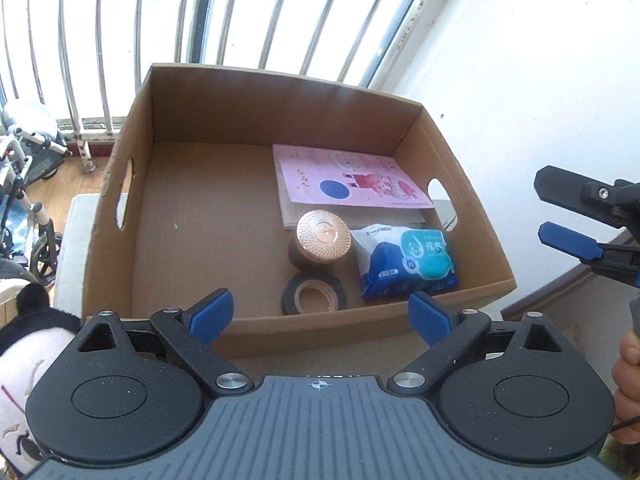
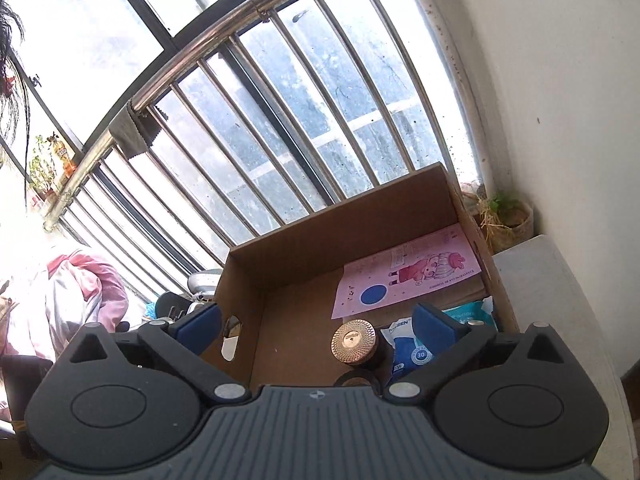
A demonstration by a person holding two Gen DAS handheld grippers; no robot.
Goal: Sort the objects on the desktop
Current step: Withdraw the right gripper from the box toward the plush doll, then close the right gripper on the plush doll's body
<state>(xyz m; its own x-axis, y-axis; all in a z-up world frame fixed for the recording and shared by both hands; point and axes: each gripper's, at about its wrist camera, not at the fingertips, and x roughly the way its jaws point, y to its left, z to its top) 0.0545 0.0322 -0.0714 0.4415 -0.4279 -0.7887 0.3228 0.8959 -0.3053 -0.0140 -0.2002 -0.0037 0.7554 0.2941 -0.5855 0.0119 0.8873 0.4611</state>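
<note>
Four items: all lie in the cardboard box (image 1: 192,208), crowded toward its right wall, so the sorting looks well along.
Left wrist view, box: open-topped, with handle slots in both side walls; its left half is bare floor.
Left wrist view, contents: a pink sheet (image 1: 344,178) lies flat toward the box's far wall; a copper-lidded jar (image 1: 323,240) stands upright just before it; a black tape roll (image 1: 314,298) lies flat by the box's near wall; a wet-wipes pack (image 1: 408,264) rests beside the jar, close against the right wall.
Left wrist view, left gripper (image 1: 320,316): jaws spread wide and empty, poised at the box's near wall.
Left wrist view, right gripper (image 1: 560,216): just outside the box's right wall, jaws apart, nothing between them.
Right wrist view, right gripper (image 2: 316,326): blue pads wide, empty, angled into the box (image 2: 280,256) from its near edge.
Right wrist view, contents: jar (image 2: 354,340), pink sheet (image 2: 404,280) and wipes pack (image 2: 412,352) sit inside; the tape roll (image 2: 356,380) is partly hidden.
Judgement: both empty grippers suggest nothing is in hand; the next item must be fetched from outside the box.
</note>
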